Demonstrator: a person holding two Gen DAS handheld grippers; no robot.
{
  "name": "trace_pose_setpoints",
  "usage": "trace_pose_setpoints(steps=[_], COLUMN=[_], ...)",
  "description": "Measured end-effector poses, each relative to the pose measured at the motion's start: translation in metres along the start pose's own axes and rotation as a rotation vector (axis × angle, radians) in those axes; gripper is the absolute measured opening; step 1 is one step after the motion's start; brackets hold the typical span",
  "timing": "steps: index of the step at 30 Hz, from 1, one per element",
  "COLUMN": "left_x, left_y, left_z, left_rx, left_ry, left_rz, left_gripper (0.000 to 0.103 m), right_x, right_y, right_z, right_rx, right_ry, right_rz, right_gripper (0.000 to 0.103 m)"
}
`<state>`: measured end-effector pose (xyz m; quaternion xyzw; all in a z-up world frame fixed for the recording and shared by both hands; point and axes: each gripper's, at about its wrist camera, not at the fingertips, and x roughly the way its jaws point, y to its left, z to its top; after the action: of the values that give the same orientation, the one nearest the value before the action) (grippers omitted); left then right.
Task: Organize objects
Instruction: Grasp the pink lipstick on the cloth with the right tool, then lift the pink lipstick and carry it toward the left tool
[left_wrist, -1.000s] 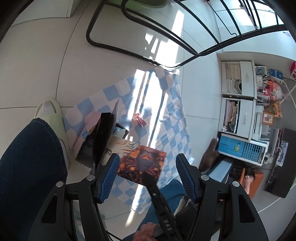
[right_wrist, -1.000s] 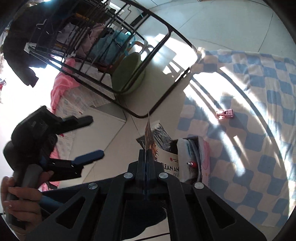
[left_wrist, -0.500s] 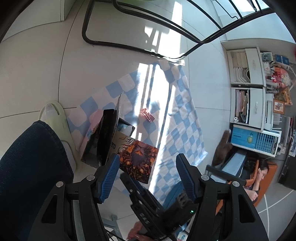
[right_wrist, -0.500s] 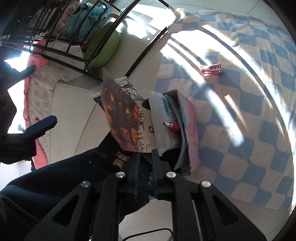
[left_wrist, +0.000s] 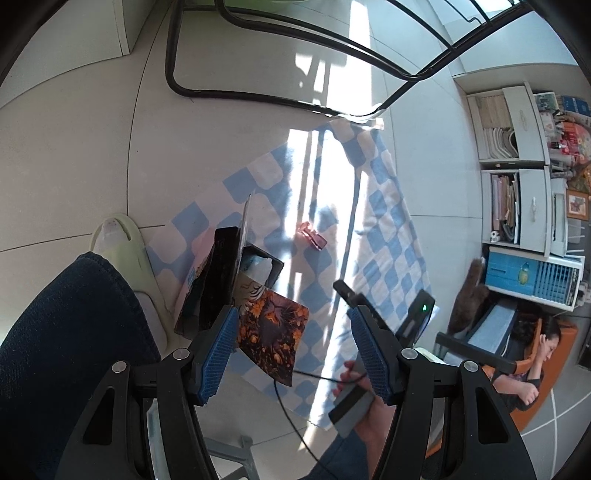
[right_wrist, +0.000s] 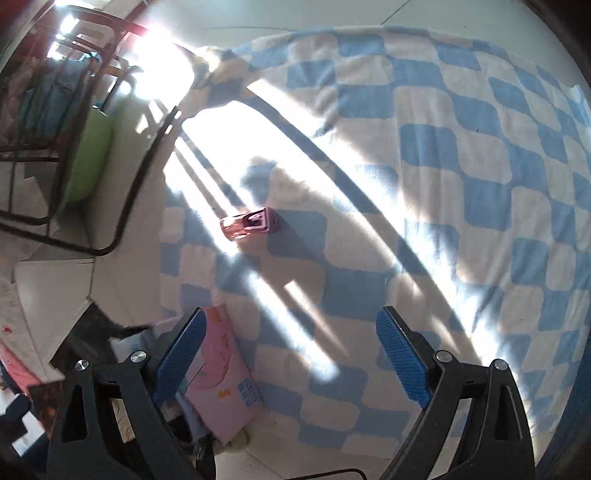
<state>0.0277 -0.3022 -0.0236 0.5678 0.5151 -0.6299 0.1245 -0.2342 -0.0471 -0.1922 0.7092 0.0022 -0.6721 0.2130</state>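
Right wrist view: the right gripper (right_wrist: 290, 354), clamped on an orange-and-black printed card (left_wrist: 271, 328) a moment ago, now stands wide open and empty. That card now leans out of the black storage box (left_wrist: 221, 280), so filing looks done. The left gripper (left_wrist: 291, 350) hangs open too. A small pink clip (right_wrist: 249, 224) remains alone on the blue-and-white checked blanket (right_wrist: 461, 184), on pale sunlit floor tiles (left_wrist: 74, 129).

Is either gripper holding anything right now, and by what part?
Nothing is held. The left gripper and right gripper both stand open and empty; the pink clip lies untouched on the checkered blanket.
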Motion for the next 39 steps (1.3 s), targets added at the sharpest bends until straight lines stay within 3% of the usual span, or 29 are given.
trace_pose_setpoints(steps=[4, 9, 11, 13, 18, 21, 25, 28, 32, 39], left_x=[0.010, 0.018, 0.020, 0.023, 0.026, 0.031, 0.048, 0.066, 0.078, 0.077], left_y=[-0.004, -0.014, -0.015, -0.015, -0.016, -0.026, -0.050, -0.068, -0.088, -0.099], left_z=[0.001, 0.003, 0.004, 0.006, 0.008, 0.004, -0.013, -0.032, -0.056, -0.070], left_rx=[-0.026, 0.010, 0.015, 0.015, 0.004, 0.059, 0.198, 0.291, 0.421, 0.562], left_ry=[0.016, 0.024, 0.026, 0.033, 0.032, 0.039, 0.115, 0.223, 0.318, 0.360], left_rz=[0.016, 0.057, 0.065, 0.076, 0.091, 0.106, 0.125, 0.069, 0.049, -0.086], left_gripper=[0.062, 0.062, 0.062, 0.062, 0.062, 0.062, 0.062, 0.062, 0.062, 0.060], right_x=[0.047, 0.086, 0.096, 0.104, 0.088, 0.058, -0.007, -0.057, -0.103, -0.147], right_y=[0.026, 0.051, 0.052, 0.052, 0.053, 0.037, 0.011, 0.005, 0.026, 0.053], right_z=[0.033, 0.056, 0.061, 0.062, 0.044, 0.015, -0.035, -0.072, -0.114, -0.159], right_rx=[-0.040, -0.052, -0.028, -0.034, -0.251, -0.337, -0.406, -0.447, -0.539, -0.697], right_ry=[0.077, 0.106, 0.107, 0.129, 0.105, 0.074, -0.015, -0.084, -0.162, -0.240], right_rz=[-0.063, -0.101, -0.108, -0.111, -0.165, -0.105, 0.070, 0.181, 0.325, 0.435], right_gripper=[0.093, 0.091, 0.084, 0.065, 0.060, 0.060, 0.060, 0.060, 0.060, 0.060])
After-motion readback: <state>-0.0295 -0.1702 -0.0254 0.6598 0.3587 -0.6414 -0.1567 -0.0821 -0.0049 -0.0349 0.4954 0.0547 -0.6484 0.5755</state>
